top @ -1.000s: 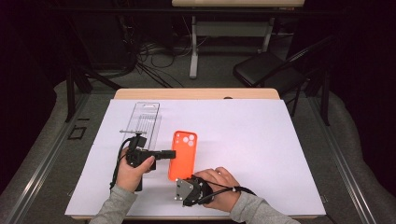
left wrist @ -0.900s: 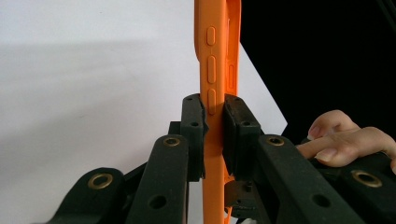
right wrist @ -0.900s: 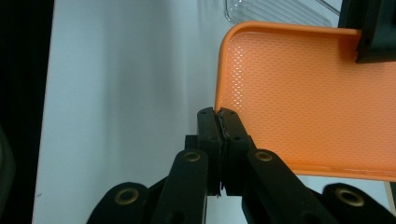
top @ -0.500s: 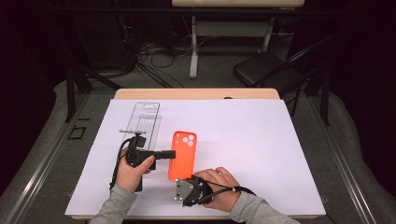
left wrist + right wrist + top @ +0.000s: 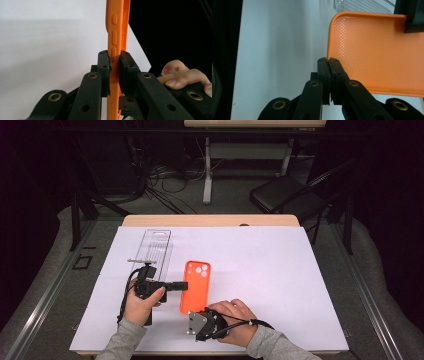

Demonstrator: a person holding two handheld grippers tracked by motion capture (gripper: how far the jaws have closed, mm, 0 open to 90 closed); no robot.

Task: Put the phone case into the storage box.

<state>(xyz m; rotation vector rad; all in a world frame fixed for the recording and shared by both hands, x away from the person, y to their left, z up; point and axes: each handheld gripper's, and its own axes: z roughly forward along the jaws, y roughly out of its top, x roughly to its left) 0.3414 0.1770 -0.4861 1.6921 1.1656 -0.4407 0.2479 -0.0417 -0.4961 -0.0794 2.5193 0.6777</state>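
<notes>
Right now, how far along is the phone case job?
Done: both claws have a grip. Left claw clamps the orange phone case on its button edge; right claw pinches the near rim. In hand: the case, held between both. Left: the clear plastic package lies untouched behind.

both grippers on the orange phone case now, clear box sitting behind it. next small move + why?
Probably lift the orange phone case a little off the white sheet, both hands together. The left gripper is clamped across its long side edge at the buttons, and the right gripper pinches its end wall, so both grips look set. The clear box lies just beyond, a likely place for it.
</notes>
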